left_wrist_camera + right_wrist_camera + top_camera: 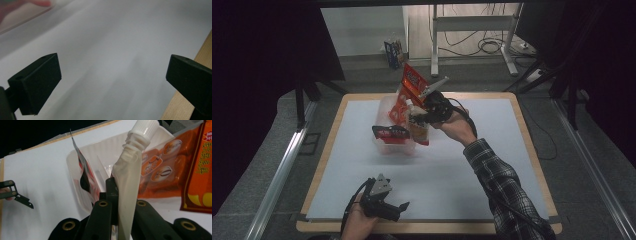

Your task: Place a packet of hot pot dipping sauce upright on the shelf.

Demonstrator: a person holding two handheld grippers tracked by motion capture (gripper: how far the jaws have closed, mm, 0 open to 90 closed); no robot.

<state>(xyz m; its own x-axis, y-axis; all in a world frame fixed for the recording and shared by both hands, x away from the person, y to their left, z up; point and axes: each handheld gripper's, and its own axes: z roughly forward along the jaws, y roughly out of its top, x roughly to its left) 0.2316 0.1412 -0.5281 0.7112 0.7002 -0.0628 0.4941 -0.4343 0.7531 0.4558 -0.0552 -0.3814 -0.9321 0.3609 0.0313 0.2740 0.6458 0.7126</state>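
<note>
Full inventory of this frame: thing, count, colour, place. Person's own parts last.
spouted pouch: 1, white with a white screw cap, clamped in the right gripper beside the tub
clear tub: 1, see-through plastic, on the sheet left of table centre
orange packets: at least 2, orange-red, standing at the tub's far side
dark packet: 1, black and red, at the tub's near-left rim
white sheet: 1, white, covering the tabletop
table: 1, light wood edge
left gripper: 1, black with a grey plate, near edge of the table, fingers wide apart with nothing between
right gripper: 1, black, at the tub, shut on the pouch
sleeve: 1, dark plaid, right forearm
</note>
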